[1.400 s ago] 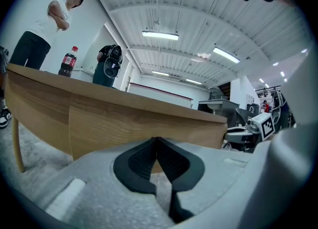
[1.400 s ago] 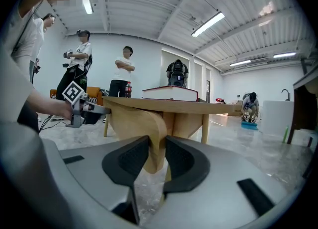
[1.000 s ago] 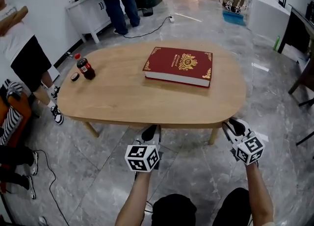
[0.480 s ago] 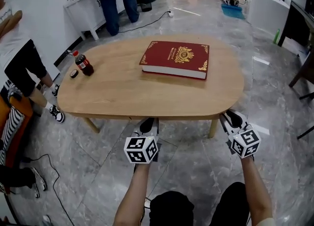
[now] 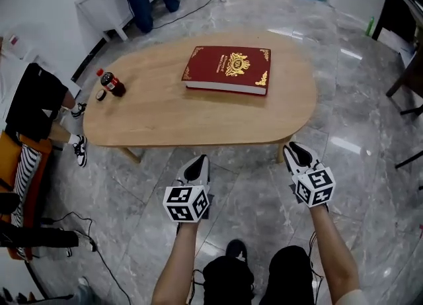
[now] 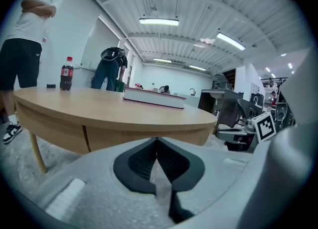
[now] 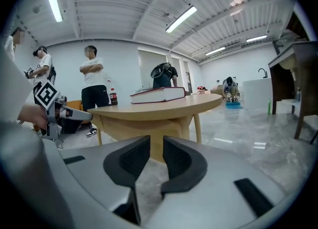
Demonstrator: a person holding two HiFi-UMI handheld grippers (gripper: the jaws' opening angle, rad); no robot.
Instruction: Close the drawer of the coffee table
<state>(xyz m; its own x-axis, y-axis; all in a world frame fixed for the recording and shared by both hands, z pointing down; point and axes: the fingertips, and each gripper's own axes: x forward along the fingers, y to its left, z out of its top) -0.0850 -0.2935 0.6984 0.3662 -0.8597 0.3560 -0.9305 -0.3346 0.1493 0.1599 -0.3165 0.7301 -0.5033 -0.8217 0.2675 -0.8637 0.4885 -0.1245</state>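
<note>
Two grippers hang low over the grey stone floor, both pointing at the near long edge of the coffee table and both apart from it. The left gripper has its jaws pressed together at the tips, with nothing between them. The right gripper has its jaws standing a narrow gap apart; they have just been closing, and only floor and table show through the gap.

Straight ahead of the left gripper, under the tabletop, runs the wooden apron with a vertical seam in it. The drawer appears as the panel beside that seam, lying flush with the rest of the apron, as far as the left gripper view shows. A table leg stands just ahead of the right gripper's tips.

Farther ahead of both grippers, up on the tabletop, a thick red book with gold ornament lies flat. Well off to the left gripper's left, near the table's end, a cola bottle stands upright with a small dark cap just beside it
</note>
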